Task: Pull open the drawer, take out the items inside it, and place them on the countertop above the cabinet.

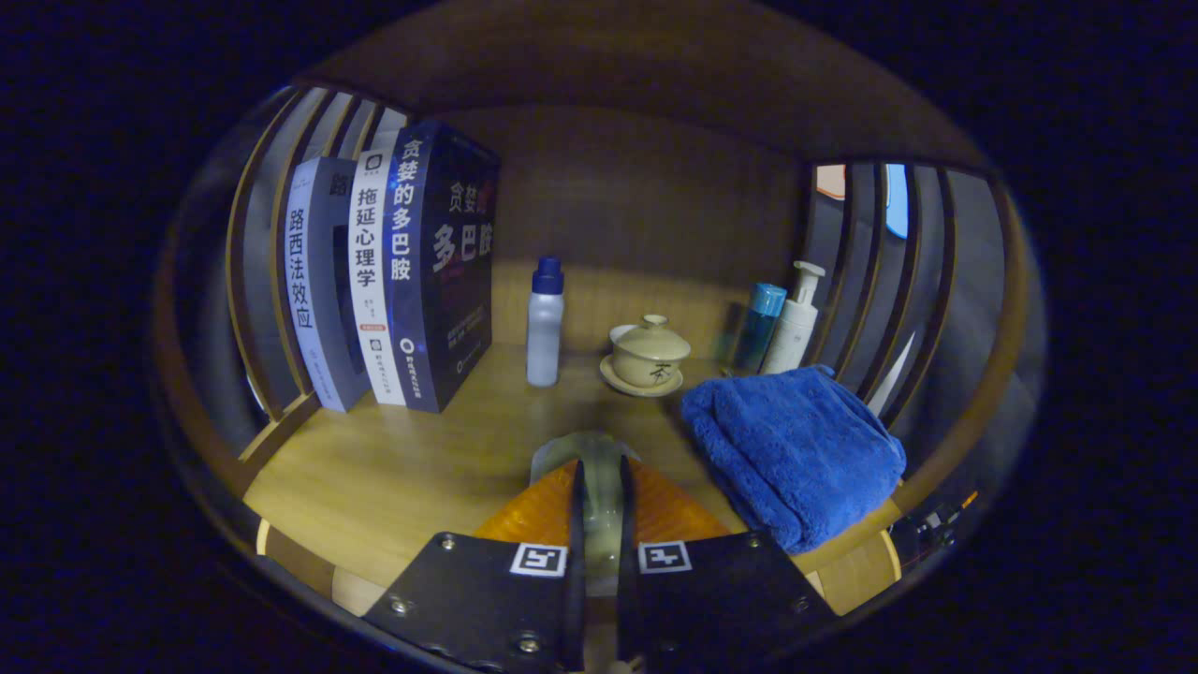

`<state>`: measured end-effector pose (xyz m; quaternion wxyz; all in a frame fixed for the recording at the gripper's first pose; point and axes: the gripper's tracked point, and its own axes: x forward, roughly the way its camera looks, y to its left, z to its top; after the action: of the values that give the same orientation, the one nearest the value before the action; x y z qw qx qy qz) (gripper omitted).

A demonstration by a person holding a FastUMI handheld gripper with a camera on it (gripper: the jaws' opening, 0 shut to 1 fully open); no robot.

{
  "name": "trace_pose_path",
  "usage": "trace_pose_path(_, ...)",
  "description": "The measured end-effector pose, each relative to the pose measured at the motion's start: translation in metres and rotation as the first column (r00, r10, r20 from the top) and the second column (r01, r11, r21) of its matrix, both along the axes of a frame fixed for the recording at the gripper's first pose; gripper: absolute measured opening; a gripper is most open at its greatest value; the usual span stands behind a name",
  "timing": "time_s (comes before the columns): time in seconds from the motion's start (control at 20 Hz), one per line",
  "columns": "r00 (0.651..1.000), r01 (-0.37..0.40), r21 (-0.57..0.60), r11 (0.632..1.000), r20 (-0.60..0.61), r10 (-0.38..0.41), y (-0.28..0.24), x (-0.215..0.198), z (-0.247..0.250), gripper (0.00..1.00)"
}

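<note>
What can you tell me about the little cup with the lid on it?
The lidded cup is small and cream-coloured, looks like glazed ceramic, and has a dark mark on its side. Its domed lid has a round knob on top and sits closed. The cup stands upright on a matching saucer on the wooden countertop, beyond the gripper, whose fingers are nearly shut on a pale object. A white bottle stands apart beside it, and a folded blue towel lies close on the other side.

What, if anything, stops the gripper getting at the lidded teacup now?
Probably not its path: the countertop ahead to the lidded teacup is bare. But the gripper looks shut on a pale item, so likely no until that is set down.
</note>
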<state>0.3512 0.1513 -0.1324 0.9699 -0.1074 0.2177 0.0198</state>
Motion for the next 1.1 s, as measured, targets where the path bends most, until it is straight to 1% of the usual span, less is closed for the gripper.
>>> trace_pose_path(0.15, 0.996, -0.033, 0.018, 0.999, 0.086, 0.032, 0.006, 0.009, 0.002, 0.14)
trace_pose_path(0.3, 0.984, -0.060, 0.047, 0.997, 0.172, 0.051, 0.009, 0.013, 0.006, 0.14)
trace_pose_path(0.45, 0.979, -0.063, 0.072, 0.995, 0.200, 0.048, 0.007, 0.014, 0.008, 0.14)
trace_pose_path(0.65, 0.974, -0.073, 0.064, 0.995, 0.220, 0.057, 0.010, 0.013, 0.012, 0.14)
trace_pose_path(0.7, 0.974, -0.076, 0.065, 0.995, 0.219, 0.060, 0.010, 0.010, 0.012, 0.19)
trace_pose_path(0.75, 0.973, -0.077, 0.065, 0.995, 0.223, 0.061, 0.010, 0.015, 0.011, 0.20)
trace_pose_path(0.8, 0.970, -0.085, 0.067, 0.994, 0.233, 0.067, 0.012, 0.013, 0.014, 0.23)
trace_pose_path(0.9, 0.966, -0.098, 0.072, 0.993, 0.248, 0.077, 0.016, 0.009, 0.019, 0.46)
trace_pose_path(0.95, 0.963, -0.104, 0.077, 0.992, 0.257, 0.081, 0.018, 0.009, 0.020, 0.51)
trace_pose_path(1.1, 0.957, -0.121, 0.090, 0.989, 0.274, 0.092, 0.021, 0.007, 0.024, 0.72)
